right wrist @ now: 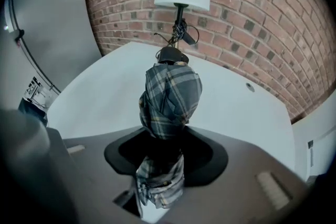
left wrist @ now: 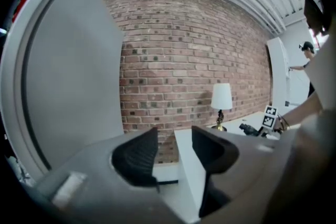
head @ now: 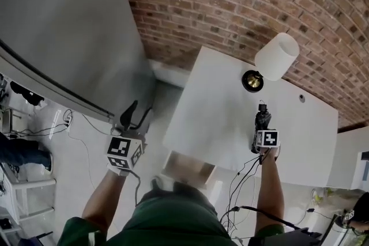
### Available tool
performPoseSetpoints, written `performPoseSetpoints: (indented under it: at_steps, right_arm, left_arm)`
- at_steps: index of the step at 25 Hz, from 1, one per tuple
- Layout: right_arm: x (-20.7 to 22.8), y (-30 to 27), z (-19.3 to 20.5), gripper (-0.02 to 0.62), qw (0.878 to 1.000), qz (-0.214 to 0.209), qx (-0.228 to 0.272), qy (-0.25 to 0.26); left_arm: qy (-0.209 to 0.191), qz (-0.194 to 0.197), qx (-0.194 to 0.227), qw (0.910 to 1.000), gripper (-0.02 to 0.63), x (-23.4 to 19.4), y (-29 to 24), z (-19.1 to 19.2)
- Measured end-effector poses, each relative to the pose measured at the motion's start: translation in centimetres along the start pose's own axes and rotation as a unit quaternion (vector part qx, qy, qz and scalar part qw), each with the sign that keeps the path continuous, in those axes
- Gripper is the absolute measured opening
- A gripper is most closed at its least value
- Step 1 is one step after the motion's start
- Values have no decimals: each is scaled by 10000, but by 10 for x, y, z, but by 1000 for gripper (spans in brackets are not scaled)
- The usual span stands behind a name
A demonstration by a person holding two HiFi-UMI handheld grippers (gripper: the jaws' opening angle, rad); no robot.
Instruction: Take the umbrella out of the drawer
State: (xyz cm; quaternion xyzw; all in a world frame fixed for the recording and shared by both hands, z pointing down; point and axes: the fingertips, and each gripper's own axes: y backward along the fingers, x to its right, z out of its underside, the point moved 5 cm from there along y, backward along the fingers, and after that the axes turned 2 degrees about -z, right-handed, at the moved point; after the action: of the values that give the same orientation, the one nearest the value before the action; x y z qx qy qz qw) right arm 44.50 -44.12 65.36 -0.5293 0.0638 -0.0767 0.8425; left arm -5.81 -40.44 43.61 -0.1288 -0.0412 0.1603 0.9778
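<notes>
A folded plaid umbrella (right wrist: 169, 99) in grey and blue sits between the jaws of my right gripper (right wrist: 167, 150), which is shut on it. In the head view that gripper (head: 263, 119) holds the dark umbrella (head: 262, 121) over the white cabinet top (head: 219, 112), pointing toward the lamp. My left gripper (head: 134, 114) hangs to the left of the cabinet, above the floor. Its jaws stand open with nothing between them, as the left gripper view (left wrist: 174, 152) shows. The drawer (head: 187, 170) is pulled out below the cabinet's near edge, blurred.
A lamp with a white shade (head: 277, 56) and a brass base (head: 252, 81) stands at the back of the cabinet top by the brick wall (head: 242, 3). A large grey panel (head: 63, 26) fills the left. Cables (head: 75, 124) run across the floor.
</notes>
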Motion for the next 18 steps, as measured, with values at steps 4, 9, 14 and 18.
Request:
performPoseSetpoints:
  at_steps: [4,9,14,18]
  right_arm:
    - [20,-23,6,178,9985,-4,-554,6]
    - [37,-41,7,197,9964,294,-792,-28]
    - [33,-36,8,227,9986,315,-390,-192]
    - [30,-5,-8,227,9989,249,261,-305]
  left_arm:
    - [-4,-35,-78,10000,202,6,-16,-3]
    - [-45,-59,-154,9999,202,12,-28,-5]
    - [-57,-70,-174,9998,202,13,-31,-5]
    - [-100,-36,-52,9999,202,10,-30,-14]
